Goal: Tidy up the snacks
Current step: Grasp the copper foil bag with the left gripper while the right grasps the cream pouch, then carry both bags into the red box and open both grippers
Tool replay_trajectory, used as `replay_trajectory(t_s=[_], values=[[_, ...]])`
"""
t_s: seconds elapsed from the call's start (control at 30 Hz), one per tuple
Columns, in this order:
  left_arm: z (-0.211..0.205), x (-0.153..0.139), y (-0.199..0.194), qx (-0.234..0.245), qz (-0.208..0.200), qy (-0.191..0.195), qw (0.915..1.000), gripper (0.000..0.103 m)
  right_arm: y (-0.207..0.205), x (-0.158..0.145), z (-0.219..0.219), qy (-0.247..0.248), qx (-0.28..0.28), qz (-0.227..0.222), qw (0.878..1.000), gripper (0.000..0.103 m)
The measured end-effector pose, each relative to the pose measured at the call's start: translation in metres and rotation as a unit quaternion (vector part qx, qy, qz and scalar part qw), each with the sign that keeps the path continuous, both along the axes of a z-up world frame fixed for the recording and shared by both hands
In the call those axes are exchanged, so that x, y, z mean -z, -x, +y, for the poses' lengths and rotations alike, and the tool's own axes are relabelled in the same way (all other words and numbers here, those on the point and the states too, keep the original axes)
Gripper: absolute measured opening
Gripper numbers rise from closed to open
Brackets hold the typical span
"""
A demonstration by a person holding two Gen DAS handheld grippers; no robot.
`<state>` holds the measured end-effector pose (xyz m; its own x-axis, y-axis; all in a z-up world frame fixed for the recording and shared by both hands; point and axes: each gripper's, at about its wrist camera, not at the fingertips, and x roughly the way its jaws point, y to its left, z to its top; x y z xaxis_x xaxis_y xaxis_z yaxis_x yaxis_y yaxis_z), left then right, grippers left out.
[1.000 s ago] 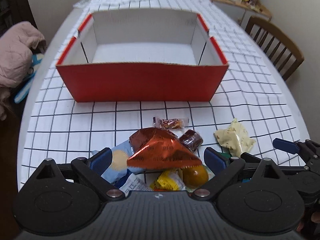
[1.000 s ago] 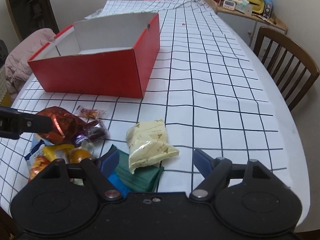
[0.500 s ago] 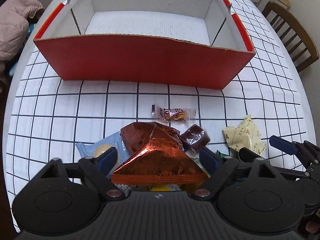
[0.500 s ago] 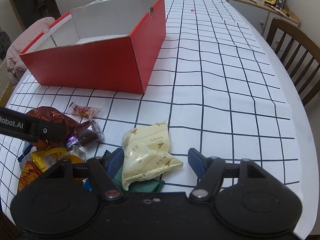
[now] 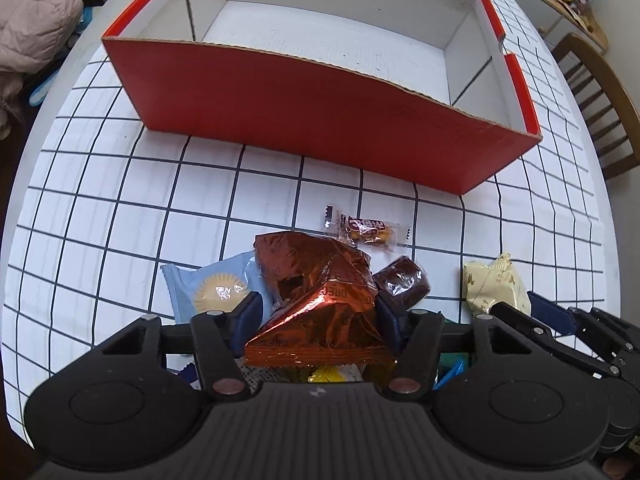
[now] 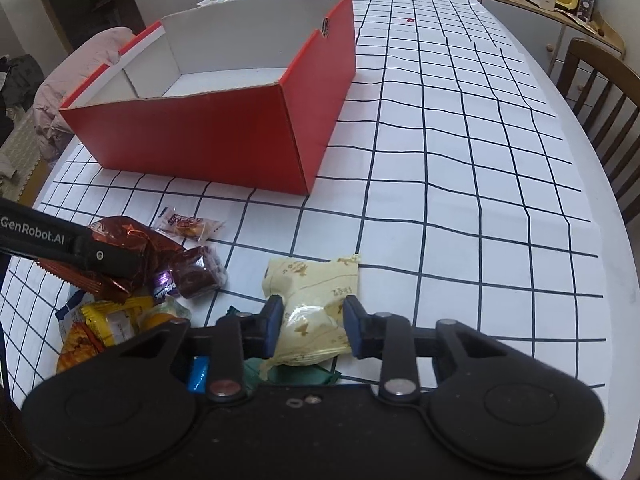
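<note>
in front of the red box [image 5: 320,120], the left gripper [image 5: 318,316] closes around a copper foil packet [image 5: 320,304] (pads touching), the right gripper [image 6: 314,326] closing, pinching a pale yellow packet [image 6: 312,304].

A home dining room: checked tablecloth [image 6: 460,168], wooden chair [image 6: 600,92], cluttered sideboard [image 6: 552,4].

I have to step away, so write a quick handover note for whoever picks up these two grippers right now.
Left gripper: jaws closing around the copper foil packet on the snack pile.
Right gripper: jaws closing on the cream packet, pads at its sides.
Red box: on the checked tablecloth behind the pile, nothing visible inside.
Done: nothing boxed yet.
Left: lift both packets into the box, then the remaining snacks.
</note>
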<state>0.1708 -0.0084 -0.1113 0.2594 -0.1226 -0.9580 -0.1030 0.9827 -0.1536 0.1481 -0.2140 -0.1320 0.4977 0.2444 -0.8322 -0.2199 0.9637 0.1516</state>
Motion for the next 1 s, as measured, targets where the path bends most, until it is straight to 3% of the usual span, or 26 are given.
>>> replay_trajectory(t_s=[0.6, 1.0], values=[[0.025, -0.022, 0.027, -0.072, -0.016, 0.049, 0.996, 0.058, 0.001, -0.024, -0.012, -0.041, -0.034, -0.013, 0.998, 0.021], [0.032, -0.079, 0.033, -0.089, -0.077, 0.062, 0.9911, 0.058, -0.009, -0.086, -0.014, -0.085, -0.067, -0.069, 0.992, 0.02]])
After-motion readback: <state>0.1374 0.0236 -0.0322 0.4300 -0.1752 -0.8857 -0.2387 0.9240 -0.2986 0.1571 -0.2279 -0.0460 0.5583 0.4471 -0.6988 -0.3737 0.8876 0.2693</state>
